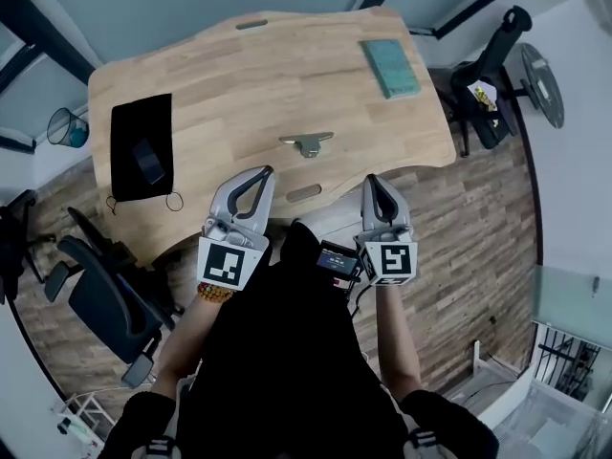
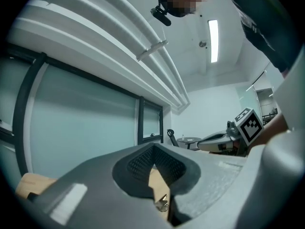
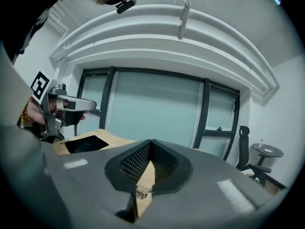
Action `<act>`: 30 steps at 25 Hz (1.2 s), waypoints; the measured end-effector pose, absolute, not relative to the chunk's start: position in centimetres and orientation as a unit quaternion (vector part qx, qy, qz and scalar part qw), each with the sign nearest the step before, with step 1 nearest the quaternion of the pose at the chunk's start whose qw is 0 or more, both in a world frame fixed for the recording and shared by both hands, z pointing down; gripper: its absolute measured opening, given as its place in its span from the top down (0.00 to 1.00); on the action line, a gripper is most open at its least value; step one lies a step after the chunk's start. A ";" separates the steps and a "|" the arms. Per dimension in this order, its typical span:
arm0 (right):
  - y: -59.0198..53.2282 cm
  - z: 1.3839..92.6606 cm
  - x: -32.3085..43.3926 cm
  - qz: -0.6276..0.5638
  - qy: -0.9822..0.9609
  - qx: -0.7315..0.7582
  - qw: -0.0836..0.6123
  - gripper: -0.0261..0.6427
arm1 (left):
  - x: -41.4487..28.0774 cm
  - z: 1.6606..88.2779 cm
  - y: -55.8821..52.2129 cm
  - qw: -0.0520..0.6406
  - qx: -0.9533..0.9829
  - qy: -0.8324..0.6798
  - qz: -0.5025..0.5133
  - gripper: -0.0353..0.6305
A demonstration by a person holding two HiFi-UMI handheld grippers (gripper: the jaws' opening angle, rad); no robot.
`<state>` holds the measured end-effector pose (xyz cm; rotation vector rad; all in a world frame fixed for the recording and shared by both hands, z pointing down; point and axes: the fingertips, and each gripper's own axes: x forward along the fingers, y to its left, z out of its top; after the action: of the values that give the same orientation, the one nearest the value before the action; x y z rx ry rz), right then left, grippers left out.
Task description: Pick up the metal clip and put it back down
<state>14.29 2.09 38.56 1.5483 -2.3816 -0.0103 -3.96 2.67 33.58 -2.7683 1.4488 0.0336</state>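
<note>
The wooden desk (image 1: pixel 239 75) has bare wood all round the metal clip (image 1: pixel 307 142), which lies near its curved front edge. The clip's long axis runs left to right, stub toward the person. The left gripper (image 1: pixel 265 172) and right gripper (image 1: pixel 371 179) hover at that edge, both closed and empty.

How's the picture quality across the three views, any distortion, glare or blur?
Head view: sharp, evenly lit, fisheye bows the table's edges. Left gripper view: heavy fisheye, ceiling light glares white. Right gripper view: window frames bend, corners vignette black.
</note>
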 end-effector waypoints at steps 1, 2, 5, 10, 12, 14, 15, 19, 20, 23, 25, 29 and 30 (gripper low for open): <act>1.6 38.8 14.3 -0.001 -0.826 0.544 0.149 0.94 | -3.9 33.7 2.4 0.005 -0.888 0.459 0.013 0.95; 1.1 39.2 14.3 0.001 -0.823 0.548 0.147 0.94 | -4.0 33.9 2.0 0.001 -0.890 0.455 0.014 0.95; -0.6 40.8 13.7 0.008 -0.819 0.554 0.149 0.94 | -4.2 34.6 0.8 -0.015 -0.893 0.449 0.013 0.95; -2.9 44.1 13.3 0.023 -0.813 0.557 0.168 0.91 | -4.3 35.4 -1.3 -0.025 -0.897 0.442 0.010 0.95; -3.6 45.3 13.2 0.028 -0.814 0.552 0.178 0.90 | -4.2 35.5 -1.8 -0.028 -0.898 0.439 0.010 0.95; -4.2 46.2 12.9 0.033 -0.814 0.549 0.186 0.89 | -4.2 35.9 -2.3 -0.032 -0.900 0.435 0.006 0.95; -4.4 46.8 12.8 0.036 -0.814 0.549 0.189 0.89 | -4.1 36.1 -2.5 -0.035 -0.901 0.433 0.004 0.95; -5.1 49.1 12.6 0.051 -0.811 0.548 0.198 0.87 | -3.8 36.9 -3.0 -0.038 -0.905 0.424 -0.002 0.95; -5.3 49.8 12.6 0.054 -0.811 0.547 0.200 0.87 | -3.6 37.1 -3.1 -0.039 -0.906 0.422 -0.004 0.95; -6.0 52.0 12.5 0.062 -0.808 0.546 0.215 0.85 | -3.3 37.8 -3.4 -0.039 -0.909 0.415 -0.010 0.95; -6.2 53.5 12.6 0.070 -0.804 0.546 0.226 0.84 | -3.0 38.2 -3.5 -0.040 -0.910 0.412 -0.013 0.95; -6.4 55.7 12.9 0.084 -0.800 0.544 0.237 0.81 | -2.7 38.5 -3.5 -0.045 -0.910 0.411 -0.017 0.95; -6.5 56.2 12.9 0.086 -0.800 0.543 0.240 0.80 | -2.6 38.6 -3.5 -0.046 -0.910 0.411 -0.018 0.95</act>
<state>12.88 -6.51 56.20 1.4869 -2.1893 0.2367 -2.64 -3.50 38.56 -2.9459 1.3317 -0.0568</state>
